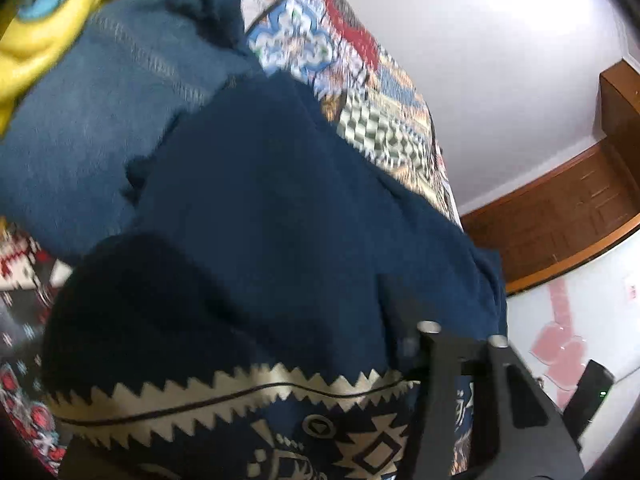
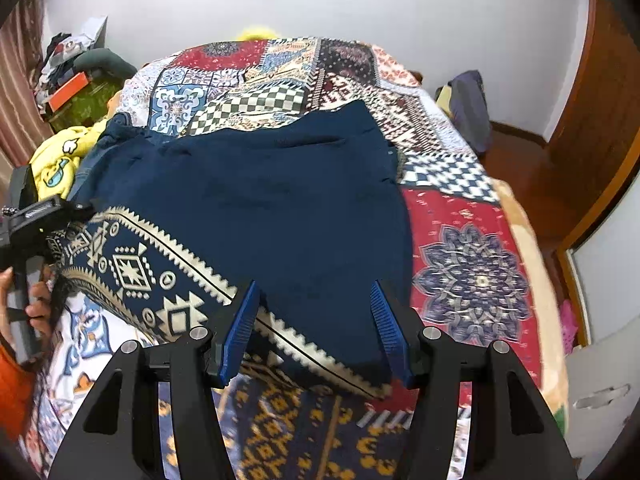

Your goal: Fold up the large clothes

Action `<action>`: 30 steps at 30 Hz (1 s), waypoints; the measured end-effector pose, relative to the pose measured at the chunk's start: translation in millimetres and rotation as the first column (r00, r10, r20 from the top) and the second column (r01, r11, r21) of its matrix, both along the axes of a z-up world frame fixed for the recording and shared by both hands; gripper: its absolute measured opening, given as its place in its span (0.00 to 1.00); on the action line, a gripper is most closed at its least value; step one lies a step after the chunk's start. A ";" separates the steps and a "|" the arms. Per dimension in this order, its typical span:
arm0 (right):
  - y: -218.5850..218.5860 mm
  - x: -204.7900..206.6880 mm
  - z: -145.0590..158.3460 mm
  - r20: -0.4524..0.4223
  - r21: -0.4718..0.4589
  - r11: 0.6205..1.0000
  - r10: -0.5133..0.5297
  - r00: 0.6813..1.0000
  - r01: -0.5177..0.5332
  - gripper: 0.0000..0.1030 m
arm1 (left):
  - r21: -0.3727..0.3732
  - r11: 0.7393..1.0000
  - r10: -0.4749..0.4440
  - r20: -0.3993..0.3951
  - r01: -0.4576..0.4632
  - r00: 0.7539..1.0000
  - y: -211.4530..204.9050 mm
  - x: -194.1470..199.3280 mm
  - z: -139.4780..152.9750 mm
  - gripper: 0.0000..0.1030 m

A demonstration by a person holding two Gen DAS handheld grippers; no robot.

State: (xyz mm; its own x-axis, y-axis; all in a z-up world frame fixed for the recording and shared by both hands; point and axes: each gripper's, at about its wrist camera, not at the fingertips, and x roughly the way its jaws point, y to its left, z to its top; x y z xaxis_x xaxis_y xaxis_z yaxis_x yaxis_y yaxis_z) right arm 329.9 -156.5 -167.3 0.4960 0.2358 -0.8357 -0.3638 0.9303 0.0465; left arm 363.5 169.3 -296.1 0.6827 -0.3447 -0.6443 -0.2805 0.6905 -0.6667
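A large navy garment (image 2: 280,200) with a cream zigzag patterned hem (image 2: 132,268) lies spread on the patchwork bed cover (image 2: 472,272). My right gripper (image 2: 316,328) is open, its blue pads (image 2: 240,332) apart above the garment's near hem edge, holding nothing. The left gripper (image 2: 36,216) is at the garment's left edge, held by a hand. In the left wrist view the navy garment (image 1: 280,220) and its hem (image 1: 240,396) drape over the camera and hide the left fingertips; only one black arm (image 1: 480,392) shows.
Denim jeans (image 1: 100,92) and a yellow printed cloth (image 2: 56,160) lie at the bed's left. A cluttered shelf (image 2: 72,80) stands at the back left. A dark cloth pile (image 2: 468,108) sits by the bed's right. Wooden doors (image 2: 600,120) are at right.
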 end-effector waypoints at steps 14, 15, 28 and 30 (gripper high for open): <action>113.4 18.0 9.6 0.007 0.141 0.980 0.142 0.990 -0.142 0.53 | 0.310 0.945 0.027 0.243 -0.104 0.970 -4.0 -45.5 122.7 0.16; 121.6 17.9 2.2 -0.015 0.150 0.977 0.153 0.988 -0.149 0.53 | 0.356 0.928 0.016 0.250 -0.107 0.968 -10.5 -47.9 132.8 0.16; 70.9 3.8 -3.9 -0.127 0.241 0.966 0.124 0.984 -0.091 0.53 | 0.614 0.775 -0.319 0.175 0.150 0.931 -139.4 0.5 155.6 0.16; 41.2 -1.9 10.0 -0.092 0.228 0.973 0.057 0.994 -0.035 0.53 | 0.666 0.706 -0.407 0.105 0.240 0.907 -172.2 8.4 144.1 0.16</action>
State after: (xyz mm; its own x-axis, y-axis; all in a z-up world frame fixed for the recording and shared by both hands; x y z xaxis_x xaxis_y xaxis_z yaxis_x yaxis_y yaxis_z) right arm 328.0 -115.3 -157.3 0.3989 0.4447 -0.8019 -0.3890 0.8740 0.2912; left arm 371.9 -2.9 -152.0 0.7589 -0.1486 -0.6340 0.1417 0.9880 -0.0619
